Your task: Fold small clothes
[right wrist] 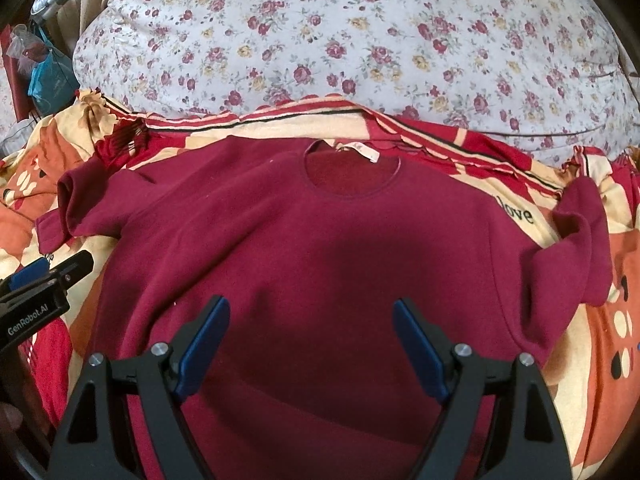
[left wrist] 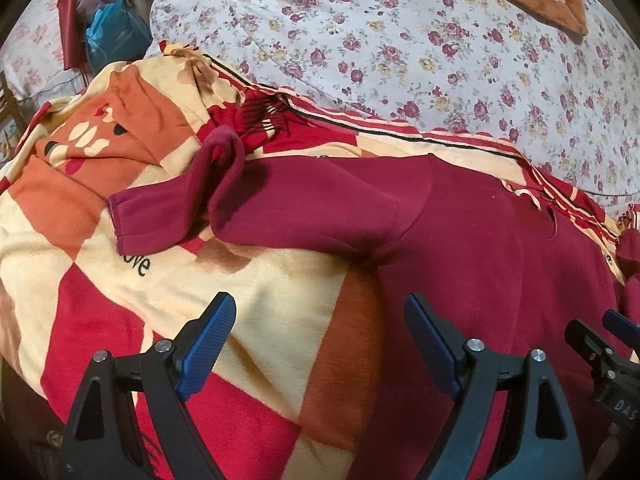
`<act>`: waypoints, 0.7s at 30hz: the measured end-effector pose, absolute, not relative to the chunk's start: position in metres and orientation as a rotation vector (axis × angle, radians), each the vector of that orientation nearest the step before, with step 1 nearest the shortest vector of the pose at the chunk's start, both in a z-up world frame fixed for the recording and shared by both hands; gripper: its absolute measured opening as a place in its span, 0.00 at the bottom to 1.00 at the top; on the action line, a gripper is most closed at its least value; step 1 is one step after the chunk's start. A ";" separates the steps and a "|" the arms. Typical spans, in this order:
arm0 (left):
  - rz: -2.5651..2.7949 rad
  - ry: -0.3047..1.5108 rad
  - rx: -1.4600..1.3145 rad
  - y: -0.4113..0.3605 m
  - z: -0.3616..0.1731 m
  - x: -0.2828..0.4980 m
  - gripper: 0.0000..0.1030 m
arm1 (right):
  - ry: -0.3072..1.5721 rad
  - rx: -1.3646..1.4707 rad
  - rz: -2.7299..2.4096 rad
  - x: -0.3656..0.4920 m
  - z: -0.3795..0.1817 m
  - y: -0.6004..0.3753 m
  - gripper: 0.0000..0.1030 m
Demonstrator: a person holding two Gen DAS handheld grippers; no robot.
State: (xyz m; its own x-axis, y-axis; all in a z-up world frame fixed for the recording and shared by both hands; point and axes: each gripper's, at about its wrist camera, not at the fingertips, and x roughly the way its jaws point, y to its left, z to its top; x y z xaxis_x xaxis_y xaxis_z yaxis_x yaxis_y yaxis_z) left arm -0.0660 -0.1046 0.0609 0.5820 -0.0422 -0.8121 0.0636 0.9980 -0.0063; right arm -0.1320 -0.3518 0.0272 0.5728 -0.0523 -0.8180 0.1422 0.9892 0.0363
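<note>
Two grippers hovered at the near edge of the scene, each with its blue-padded jaws spread wide and nothing held between them. The right gripper (right wrist: 310, 344) hung over the lower middle of a maroon sweater (right wrist: 304, 240), while the left gripper (left wrist: 320, 344) sat further left, half over the sweater's left side and half over the blanket (left wrist: 256, 300) beneath it. In the right wrist view the left gripper also showed at the left edge, though only one side of it was visible there.

The sweater lay face up and mostly flat on the blanket, a patchwork of red, cream and orange blocks with the word "love" printed on it. Its round collar (right wrist: 352, 178) pointed to the far side, with a pale tag (right wrist: 362, 151) just inside the neck. The left sleeve (left wrist: 224, 196) stretched out to the left and was bunched and folded over on itself near the cuff. The right sleeve (right wrist: 580, 236) was crumpled up at the right side, doubled back toward the body.

Beyond the blanket's striped far edge lay a white quilt (right wrist: 340, 40) printed with small red and yellow roses. At the far left stood what looked like a blue bag (left wrist: 110, 28) among other clutter, too blurred to make out clearly.
</note>
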 end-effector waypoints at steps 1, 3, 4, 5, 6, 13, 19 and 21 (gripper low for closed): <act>-0.063 0.948 0.024 -0.105 0.061 -0.066 0.67 | 0.955 0.101 -0.114 -0.132 0.027 -0.352 0.84; -0.064 0.950 0.025 -0.106 0.061 -0.066 0.67 | 0.956 0.098 -0.116 -0.132 0.027 -0.351 0.84; -0.065 0.950 0.026 -0.107 0.061 -0.067 0.67 | 0.954 0.101 -0.113 -0.132 0.027 -0.352 0.84; -0.067 0.950 0.027 -0.107 0.062 -0.067 0.67 | 0.953 0.102 -0.113 -0.132 0.027 -0.352 0.84; -0.069 0.951 0.026 -0.108 0.062 -0.067 0.67 | 0.953 0.102 -0.114 -0.132 0.027 -0.352 0.84; -0.096 0.944 0.027 -0.119 0.066 -0.071 0.67 | 0.955 0.123 -0.118 -0.132 0.027 -0.355 0.84; -0.103 0.935 0.042 -0.125 0.068 -0.074 0.67 | 0.956 0.127 -0.121 -0.133 0.028 -0.356 0.84; -0.103 0.938 0.038 -0.125 0.068 -0.074 0.67 | 0.958 0.128 -0.121 -0.133 0.028 -0.356 0.84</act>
